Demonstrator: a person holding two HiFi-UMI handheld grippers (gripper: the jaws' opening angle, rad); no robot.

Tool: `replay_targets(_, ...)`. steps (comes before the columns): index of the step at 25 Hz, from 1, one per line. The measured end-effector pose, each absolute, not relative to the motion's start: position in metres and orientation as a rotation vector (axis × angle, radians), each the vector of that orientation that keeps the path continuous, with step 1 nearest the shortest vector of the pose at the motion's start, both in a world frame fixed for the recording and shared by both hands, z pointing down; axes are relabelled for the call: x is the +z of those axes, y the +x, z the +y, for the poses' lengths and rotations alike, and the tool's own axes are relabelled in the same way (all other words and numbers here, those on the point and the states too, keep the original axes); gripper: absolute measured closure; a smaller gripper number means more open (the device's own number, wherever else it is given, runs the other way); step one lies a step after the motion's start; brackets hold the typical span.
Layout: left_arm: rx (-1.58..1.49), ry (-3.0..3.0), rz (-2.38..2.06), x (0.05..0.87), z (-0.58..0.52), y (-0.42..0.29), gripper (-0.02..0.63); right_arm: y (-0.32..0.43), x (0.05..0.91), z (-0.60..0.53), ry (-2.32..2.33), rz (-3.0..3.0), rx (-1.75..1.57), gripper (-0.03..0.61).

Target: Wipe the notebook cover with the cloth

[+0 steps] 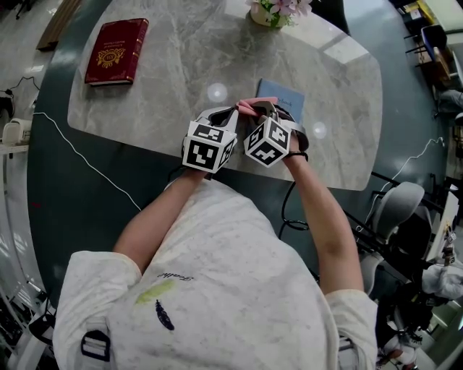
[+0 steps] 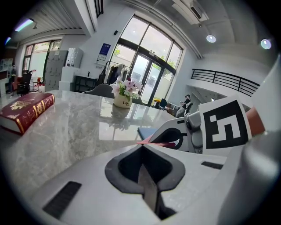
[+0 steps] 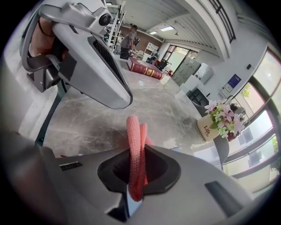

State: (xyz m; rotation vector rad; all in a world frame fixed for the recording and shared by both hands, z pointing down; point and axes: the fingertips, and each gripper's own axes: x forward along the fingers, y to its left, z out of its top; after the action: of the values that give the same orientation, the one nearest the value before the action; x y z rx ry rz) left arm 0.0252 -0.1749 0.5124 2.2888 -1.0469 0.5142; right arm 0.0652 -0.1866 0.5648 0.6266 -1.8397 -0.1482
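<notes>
The right gripper (image 3: 137,151) is pinching a pink knitted cloth (image 3: 133,132): in the right gripper view a folded loop of it stands up between the closed jaws at the lower centre of the frame. The left gripper (image 2: 142,149) has its jaws pressed together with nothing between them, as the left gripper view shows at the lower centre.

In the head view both grippers sit side by side at the middle of the frame, the left gripper (image 1: 219,117) close beside the right gripper (image 1: 269,113), and the cloth (image 1: 249,106) shows as a pink strip between their front ends. The blue notebook (image 1: 283,93) lies flat on the grey marble table (image 1: 181,72) just above the right gripper in the frame, its near edge hidden by the gripper. Whether the cloth touches the cover cannot be told. In the left gripper view the notebook (image 2: 147,132) is a blue patch right of centre, just beyond the jaws.

A dark red hardback book (image 1: 116,51) lies at the upper left of the head view, well apart from the notebook. A small pot of pink flowers (image 1: 273,10) stands at the top edge of the table
</notes>
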Motion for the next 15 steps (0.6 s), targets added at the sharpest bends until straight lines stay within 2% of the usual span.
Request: replay_targets(15,0.507,2.295,-1.072,0.506,-0.15,0.022,0.607,0.061,0.564,-0.154,0.593,-1.855,-0.152,0.563)
